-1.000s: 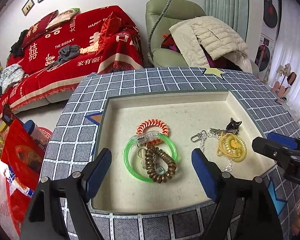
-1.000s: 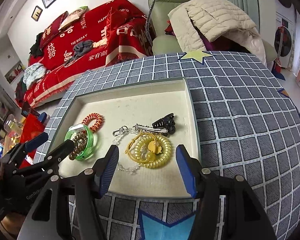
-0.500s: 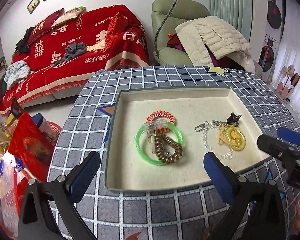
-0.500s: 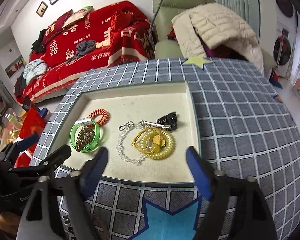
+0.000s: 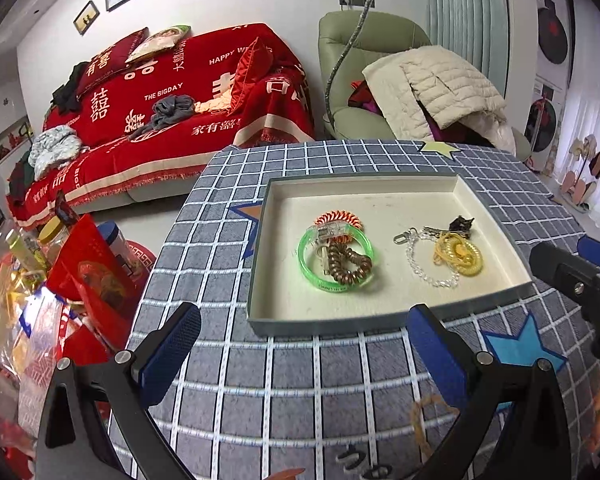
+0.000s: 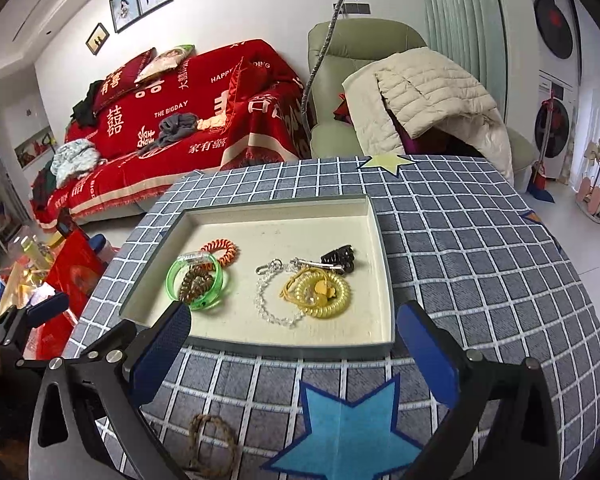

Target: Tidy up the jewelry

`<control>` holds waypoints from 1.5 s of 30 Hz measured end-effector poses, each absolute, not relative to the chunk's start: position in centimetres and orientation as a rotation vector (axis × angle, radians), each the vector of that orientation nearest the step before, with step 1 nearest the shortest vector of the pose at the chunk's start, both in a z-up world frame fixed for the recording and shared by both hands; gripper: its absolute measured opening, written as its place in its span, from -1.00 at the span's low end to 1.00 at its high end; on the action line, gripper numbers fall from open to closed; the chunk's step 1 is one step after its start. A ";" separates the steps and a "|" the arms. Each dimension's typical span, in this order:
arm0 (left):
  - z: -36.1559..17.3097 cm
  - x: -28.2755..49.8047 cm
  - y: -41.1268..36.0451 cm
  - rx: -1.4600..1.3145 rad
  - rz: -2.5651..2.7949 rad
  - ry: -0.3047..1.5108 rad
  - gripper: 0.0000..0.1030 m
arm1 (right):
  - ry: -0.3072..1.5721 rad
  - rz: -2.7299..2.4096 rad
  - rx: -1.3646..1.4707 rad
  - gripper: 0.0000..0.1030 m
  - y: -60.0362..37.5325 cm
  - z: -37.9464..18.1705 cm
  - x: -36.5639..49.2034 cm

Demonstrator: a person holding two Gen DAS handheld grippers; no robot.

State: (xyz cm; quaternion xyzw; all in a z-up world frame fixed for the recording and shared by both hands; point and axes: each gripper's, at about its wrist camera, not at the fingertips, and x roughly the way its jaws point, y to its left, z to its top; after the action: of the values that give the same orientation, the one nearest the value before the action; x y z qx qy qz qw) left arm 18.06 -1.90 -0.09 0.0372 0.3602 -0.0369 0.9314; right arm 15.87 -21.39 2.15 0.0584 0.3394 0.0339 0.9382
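A shallow cream tray (image 5: 384, 318) (image 6: 284, 346) sits on the checked tablecloth. It holds a green bangle (image 5: 366, 242) (image 6: 172, 276), a brown coil (image 5: 350, 266) (image 6: 194, 282), an orange coil (image 5: 338, 218) (image 6: 220, 250), a yellow coil (image 5: 460, 254) (image 6: 320, 292), a clear bead chain (image 5: 432, 276) (image 6: 268, 314) and a black clip (image 5: 462, 224) (image 6: 338, 258). A brown cord bracelet (image 6: 214, 446) (image 5: 428, 420) lies on the cloth before the tray. My left gripper (image 5: 304, 354) and right gripper (image 6: 294, 350) are both open and empty, held back from the tray's near edge.
The round table's cloth (image 6: 480, 280) has star patches. Red bags and bottles (image 5: 60, 288) crowd the floor at left. A red sofa (image 5: 180, 112) and a green armchair with a jacket (image 5: 420, 92) stand behind.
Both grippers have pulled back and up from the tray, and their jaws have opened wider. The jewelry in the tray has not moved.
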 end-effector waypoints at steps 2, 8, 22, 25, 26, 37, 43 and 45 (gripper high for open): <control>0.0 17.0 -1.4 0.065 -0.068 0.720 1.00 | 0.694 0.061 0.112 0.99 -21.3 2.2 15.1; 0.3 13.9 -0.3 0.036 -0.038 0.684 1.00 | 0.692 0.025 0.090 1.00 -21.1 1.7 12.4; 0.2 9.6 -0.8 0.038 -0.005 0.624 1.00 | 0.635 -0.070 0.024 1.00 -20.4 1.5 7.3; 0.3 9.1 -0.8 0.043 0.008 0.613 1.00 | 0.612 -0.093 0.011 0.99 -20.3 2.0 6.5; 0.3 9.0 -0.8 0.044 0.009 0.610 1.00 | 0.604 -0.097 0.008 0.99 -20.2 2.2 6.3; 1.1 8.2 -0.8 0.044 0.004 0.595 1.00 | 0.586 -0.076 0.006 0.99 -19.7 3.0 5.5; 1.4 7.9 -0.9 0.049 0.003 0.584 1.00 | 0.582 -0.073 0.008 0.99 -19.7 3.1 5.4; 1.5 7.9 -0.9 0.050 0.003 0.583 1.00 | 0.579 -0.073 0.010 1.00 -19.6 3.2 5.4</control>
State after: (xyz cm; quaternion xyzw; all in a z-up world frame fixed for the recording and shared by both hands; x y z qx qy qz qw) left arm 7.91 -0.90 1.46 0.0246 0.2872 0.0016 0.9576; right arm 5.43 -19.62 3.22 0.0050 0.2853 -0.0361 0.9577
